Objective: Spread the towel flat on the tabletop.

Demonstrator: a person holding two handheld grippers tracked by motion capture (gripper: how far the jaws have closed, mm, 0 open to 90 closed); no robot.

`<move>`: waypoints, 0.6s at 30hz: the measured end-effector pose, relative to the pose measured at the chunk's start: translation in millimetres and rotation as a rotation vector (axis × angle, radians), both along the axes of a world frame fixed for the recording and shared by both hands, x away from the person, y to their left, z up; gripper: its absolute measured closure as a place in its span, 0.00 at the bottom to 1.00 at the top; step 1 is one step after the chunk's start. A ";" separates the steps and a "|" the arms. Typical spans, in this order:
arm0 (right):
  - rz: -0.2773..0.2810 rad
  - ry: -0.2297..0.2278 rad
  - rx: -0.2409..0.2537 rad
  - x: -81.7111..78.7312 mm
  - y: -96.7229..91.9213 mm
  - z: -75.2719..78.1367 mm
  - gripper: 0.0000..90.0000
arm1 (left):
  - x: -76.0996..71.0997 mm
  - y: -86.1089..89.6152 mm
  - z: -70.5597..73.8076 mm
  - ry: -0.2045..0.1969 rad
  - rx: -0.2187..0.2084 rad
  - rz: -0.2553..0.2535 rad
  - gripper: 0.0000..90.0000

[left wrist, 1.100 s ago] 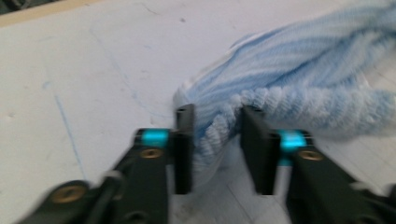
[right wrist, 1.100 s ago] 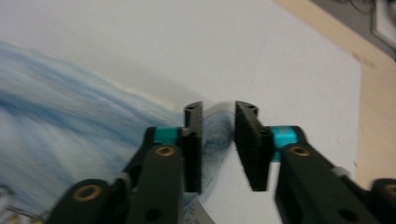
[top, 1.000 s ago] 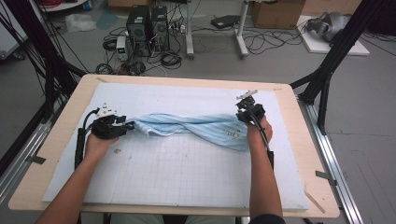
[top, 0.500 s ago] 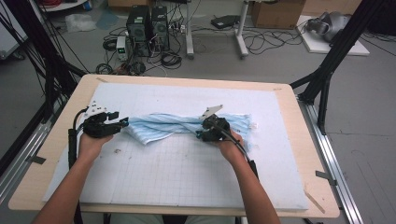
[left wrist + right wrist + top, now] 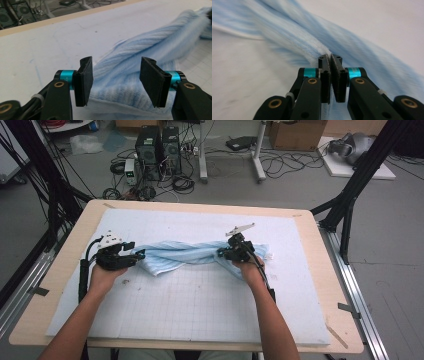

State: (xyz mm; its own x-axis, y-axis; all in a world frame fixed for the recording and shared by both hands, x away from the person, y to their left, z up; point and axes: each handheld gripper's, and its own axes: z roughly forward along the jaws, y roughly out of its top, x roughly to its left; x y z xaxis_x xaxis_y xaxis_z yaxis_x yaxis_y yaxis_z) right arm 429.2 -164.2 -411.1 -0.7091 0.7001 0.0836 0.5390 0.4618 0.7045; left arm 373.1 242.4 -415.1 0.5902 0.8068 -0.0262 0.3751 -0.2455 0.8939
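A light blue ribbed cloth (image 5: 185, 254) lies twisted into a long roll across the white grid mat (image 5: 200, 305). My left gripper (image 5: 139, 255) sits at the cloth's left end. Its jaws have just been opening, and in the left gripper view (image 5: 116, 72) the pads stand apart with the cloth (image 5: 150, 47) lying between and beyond them, not pressed. My right gripper (image 5: 222, 252) is near the roll's right part. In the right gripper view (image 5: 330, 57) its jaws have just closed and pinch a raised fold of the cloth (image 5: 294, 35).
The mat covers most of a wooden table (image 5: 330, 295), with bare wood along the edges. Black frame posts (image 5: 350, 205) stand at the right. Computers and cables (image 5: 155, 150) lie on the floor behind the table.
My right gripper has moved left from the cloth's right end toward its middle and shut on a fold. The left hand has stayed at the left end.
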 end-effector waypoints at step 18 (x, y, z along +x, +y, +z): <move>-0.160 -0.148 -0.234 23.3 6.3 -16.8 0.85 | -10.2 -88.3 -19.9 0.131 0.079 -0.340 0.56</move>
State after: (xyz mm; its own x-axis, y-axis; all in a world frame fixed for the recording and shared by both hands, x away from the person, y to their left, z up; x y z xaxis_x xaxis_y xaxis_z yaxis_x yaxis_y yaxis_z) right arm 452.5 -157.9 -427.9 -0.5808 0.7919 -0.1886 0.5172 0.5379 0.6657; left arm 362.9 154.2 -435.0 0.8208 0.5676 -0.0645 0.3701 -0.4422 0.8170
